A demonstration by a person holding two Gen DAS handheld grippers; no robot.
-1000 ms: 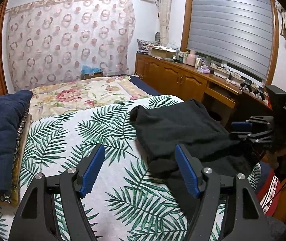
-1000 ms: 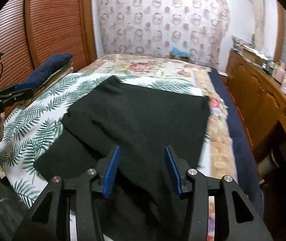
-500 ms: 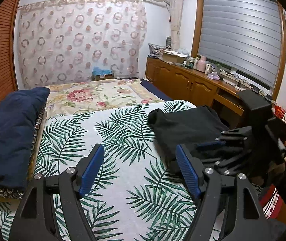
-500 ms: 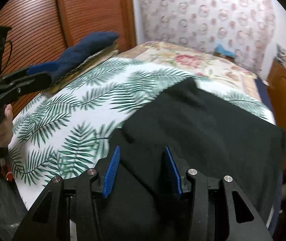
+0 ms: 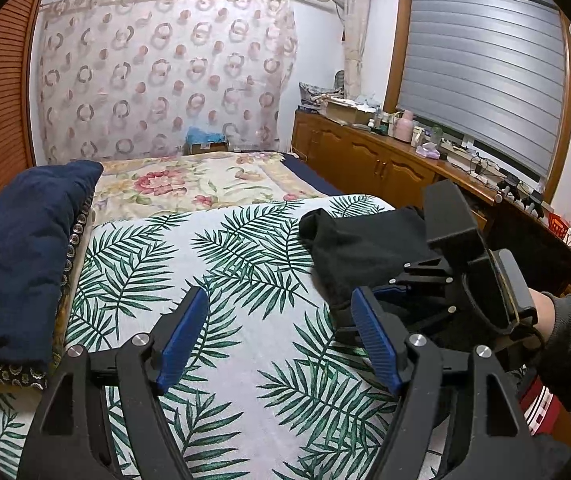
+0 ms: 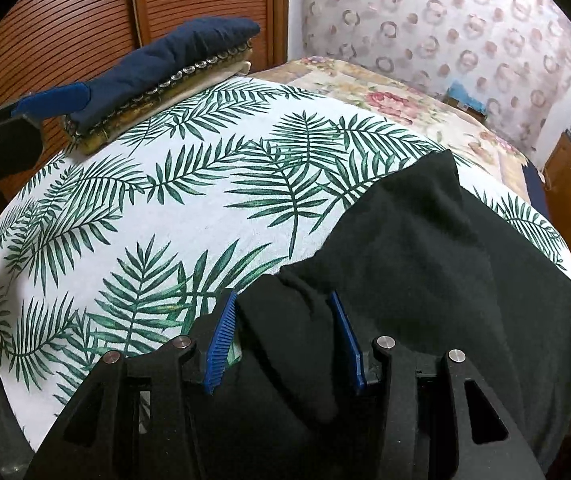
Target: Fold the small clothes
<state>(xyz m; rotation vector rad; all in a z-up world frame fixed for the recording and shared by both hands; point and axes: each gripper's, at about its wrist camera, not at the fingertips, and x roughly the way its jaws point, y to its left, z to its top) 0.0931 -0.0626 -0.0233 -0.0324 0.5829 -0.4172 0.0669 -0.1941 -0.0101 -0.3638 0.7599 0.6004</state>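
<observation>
Navy cushion [image 5: 21, 248] at far left of palm-print bedspread [image 5: 237, 320]; black garment [image 6: 445, 280] at right; right gripper [image 6: 285, 344] half-open astride its near fold, grip uncertain; left gripper [image 5: 277, 340] wide, empty.

Right gripper [image 6: 285, 340]: blue pads apart, a raised fold of black garment [image 6: 425, 280] between them; contact with the pads cannot be told. Garment spread over the right part of a palm-leaf sheet [image 6: 165, 208]. Navy cushion [image 6: 173, 52] on a stack at the sheet's far left edge. Left gripper's fingertip [image 6: 51, 100] at left. Floral bedspread [image 6: 385, 96] and ring-patterned curtain [image 6: 445, 32] behind.
</observation>
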